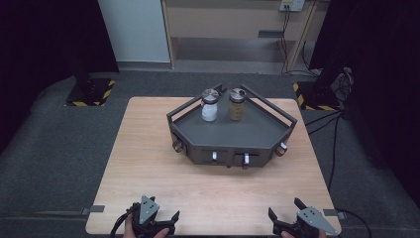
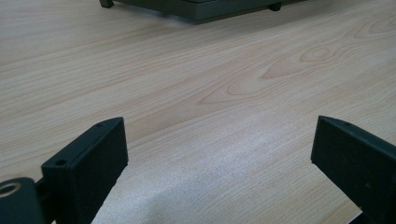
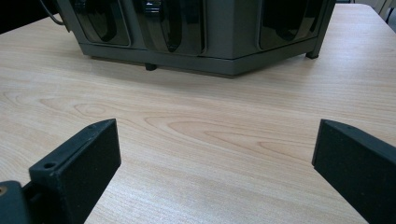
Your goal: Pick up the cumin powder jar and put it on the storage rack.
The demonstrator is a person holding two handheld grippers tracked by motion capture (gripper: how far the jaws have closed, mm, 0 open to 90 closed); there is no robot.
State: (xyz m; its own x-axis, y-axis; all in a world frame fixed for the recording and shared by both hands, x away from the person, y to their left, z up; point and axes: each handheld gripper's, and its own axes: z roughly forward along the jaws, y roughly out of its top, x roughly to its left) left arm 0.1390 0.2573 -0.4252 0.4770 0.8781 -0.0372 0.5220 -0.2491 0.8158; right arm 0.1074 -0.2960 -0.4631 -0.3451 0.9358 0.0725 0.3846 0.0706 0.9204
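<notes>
The left claw (image 1: 154, 216) sits at the bottom of the frame, left of the middle, in the high view. Its two black jaws are spread wide apart and hold nothing. A grey three-cornered plate lies on top of it. The right claw (image 1: 286, 210) sits at the bottom right of the frame. Its jaws are also wide apart and hold nothing. Both claws point up the frame. A bit of each hand peeks in at the bottom edge.

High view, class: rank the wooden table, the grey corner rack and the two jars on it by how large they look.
1. Wooden table, largest.
2. Grey corner rack.
3. White-filled jar and brown-filled jar: they stand side by side, look about alike, so I won't rank them.
</notes>
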